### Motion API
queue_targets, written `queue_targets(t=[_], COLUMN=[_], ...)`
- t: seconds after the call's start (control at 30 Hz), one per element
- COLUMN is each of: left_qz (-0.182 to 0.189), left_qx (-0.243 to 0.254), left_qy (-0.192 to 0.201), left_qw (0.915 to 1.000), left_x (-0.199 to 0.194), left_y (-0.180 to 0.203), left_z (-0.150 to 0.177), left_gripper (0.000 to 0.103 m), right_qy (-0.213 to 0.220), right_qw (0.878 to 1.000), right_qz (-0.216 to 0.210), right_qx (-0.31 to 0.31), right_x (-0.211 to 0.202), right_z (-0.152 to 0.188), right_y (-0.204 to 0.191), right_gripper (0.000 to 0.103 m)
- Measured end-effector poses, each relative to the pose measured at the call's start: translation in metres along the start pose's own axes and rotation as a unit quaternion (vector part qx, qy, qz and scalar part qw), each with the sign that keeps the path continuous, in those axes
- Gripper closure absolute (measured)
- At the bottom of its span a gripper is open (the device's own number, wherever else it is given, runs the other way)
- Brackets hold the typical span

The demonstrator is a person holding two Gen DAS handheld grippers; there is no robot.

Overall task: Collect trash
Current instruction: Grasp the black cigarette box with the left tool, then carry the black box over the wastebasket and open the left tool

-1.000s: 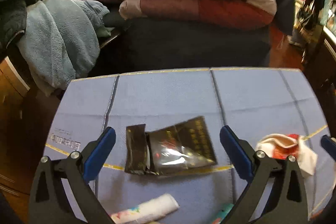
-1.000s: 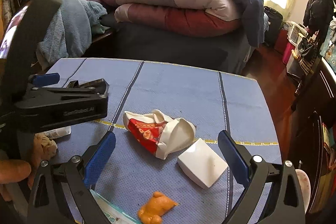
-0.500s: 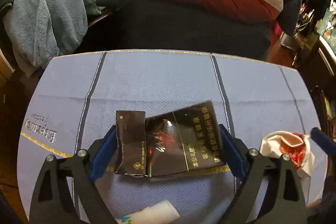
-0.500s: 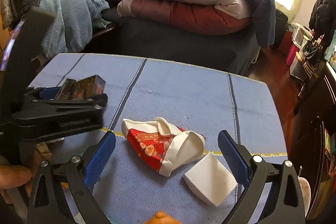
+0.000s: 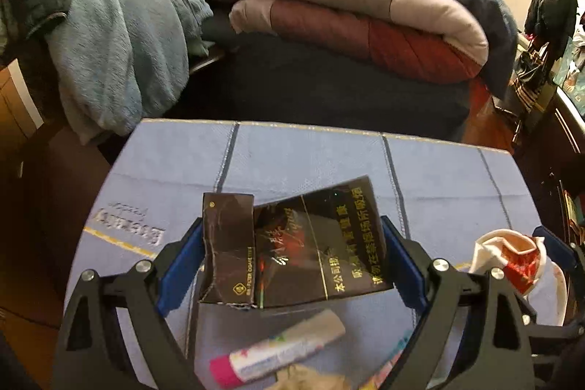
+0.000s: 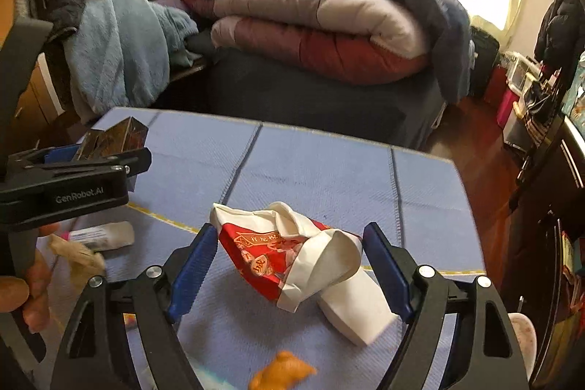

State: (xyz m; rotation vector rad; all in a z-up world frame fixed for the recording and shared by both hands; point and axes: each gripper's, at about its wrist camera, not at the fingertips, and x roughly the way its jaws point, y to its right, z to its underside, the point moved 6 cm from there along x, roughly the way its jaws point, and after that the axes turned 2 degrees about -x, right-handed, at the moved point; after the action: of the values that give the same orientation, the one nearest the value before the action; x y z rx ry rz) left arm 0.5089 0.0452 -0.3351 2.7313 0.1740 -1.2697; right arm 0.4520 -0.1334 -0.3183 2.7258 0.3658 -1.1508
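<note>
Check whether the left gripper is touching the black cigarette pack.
Touching. In the left wrist view both blue pads of the left gripper press the sides of the cigarette pack, which is lifted off the table.

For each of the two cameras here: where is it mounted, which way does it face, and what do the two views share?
Left wrist: on the left tool, facing the bed; its fingers clamp a dark cigarette pack.
Right wrist: on the right tool, facing the bed too; its open fingers flank a crumpled paper cup; a hand shows left.
Shared: pack, cup, blue cloth.
</note>
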Motion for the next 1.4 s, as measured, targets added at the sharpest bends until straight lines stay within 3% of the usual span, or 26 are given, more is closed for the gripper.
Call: queue_targets(t=[0.43, 0.8, 1.0, 1.4], left_qz=[0.038, 0.107, 0.146, 0.187], left_qx=[0.025, 0.087, 0.125, 0.209], left_qy=[0.051, 0.074, 0.072, 0.053], left_qw=[0.9977, 0.9877, 0.9787, 0.9584], left_x=[-0.094, -0.152, -0.165, -0.160], left_y=[0.043, 0.141, 0.200, 0.311], left_z=[0.024, 0.050, 0.069, 0.106], left_gripper=[0.013, 0.013, 0.013, 0.013], right_qy=[0.046, 0.065, 0.062, 0.057], right_qw=[0.998, 0.990, 0.982, 0.958], right_qz=[0.007, 0.047, 0.084, 0.150], right_qx=[0.050, 0.120, 0.160, 0.239], right_x=[-0.104, -0.168, -0.188, -0.211], right_z=[0.037, 0.092, 0.122, 0.181], right_y=[0.034, 0.096, 0.143, 0.229], right_gripper=[0.021, 0.021, 0.021, 0.021])
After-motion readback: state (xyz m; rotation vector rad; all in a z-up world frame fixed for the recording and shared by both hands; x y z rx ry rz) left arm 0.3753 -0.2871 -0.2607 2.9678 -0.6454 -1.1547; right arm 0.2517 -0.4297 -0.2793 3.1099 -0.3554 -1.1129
